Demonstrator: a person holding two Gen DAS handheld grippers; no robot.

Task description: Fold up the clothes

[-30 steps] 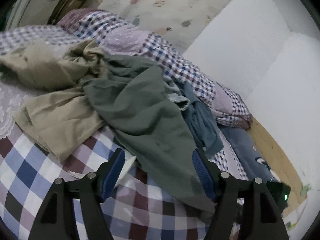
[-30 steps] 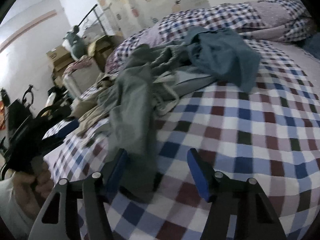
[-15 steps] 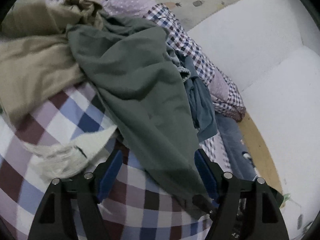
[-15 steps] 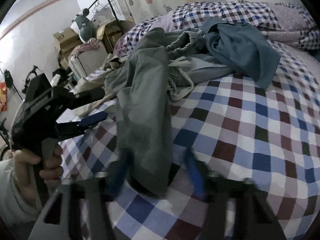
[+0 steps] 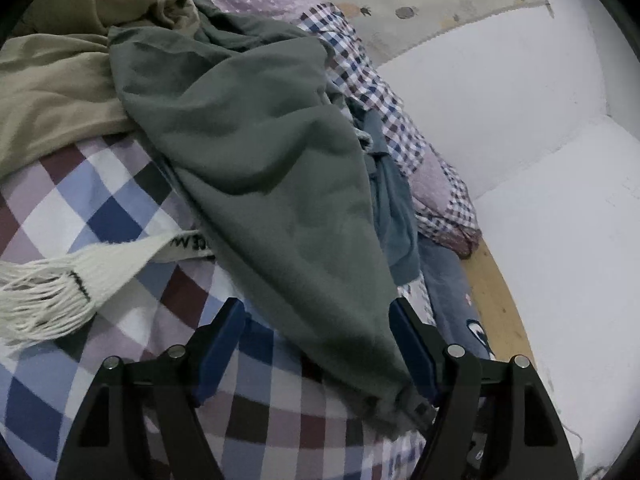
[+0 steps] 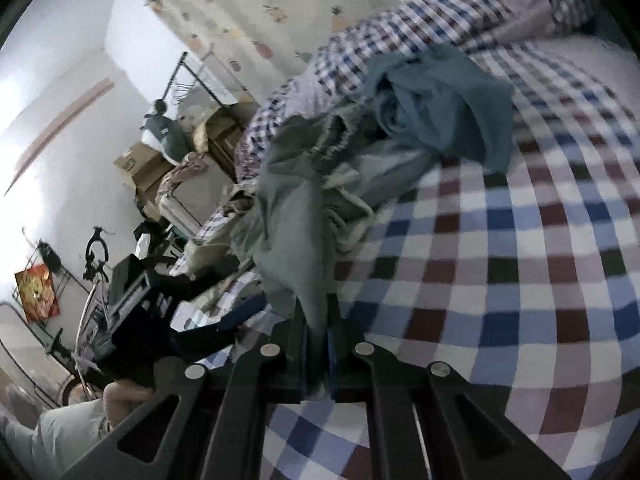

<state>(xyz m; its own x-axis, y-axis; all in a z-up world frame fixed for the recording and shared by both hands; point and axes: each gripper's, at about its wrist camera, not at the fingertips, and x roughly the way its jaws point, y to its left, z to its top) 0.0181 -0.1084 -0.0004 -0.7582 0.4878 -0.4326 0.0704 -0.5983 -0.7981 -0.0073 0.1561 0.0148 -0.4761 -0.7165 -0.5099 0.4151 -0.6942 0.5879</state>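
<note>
**Green garment gripped on a checked bed**

The green garment (image 5: 256, 152) is spread lengthwise over the checked bed (image 5: 100, 208), between a tan garment (image 5: 52, 92) and a blue garment (image 6: 440, 96). Its near hem is clamped between the closed fingers of the right gripper (image 6: 318, 332). The left gripper (image 5: 316, 344) is held with fingers apart, astride the same hem. A fringed scarf (image 5: 60, 280) is seen beside it.
</note>
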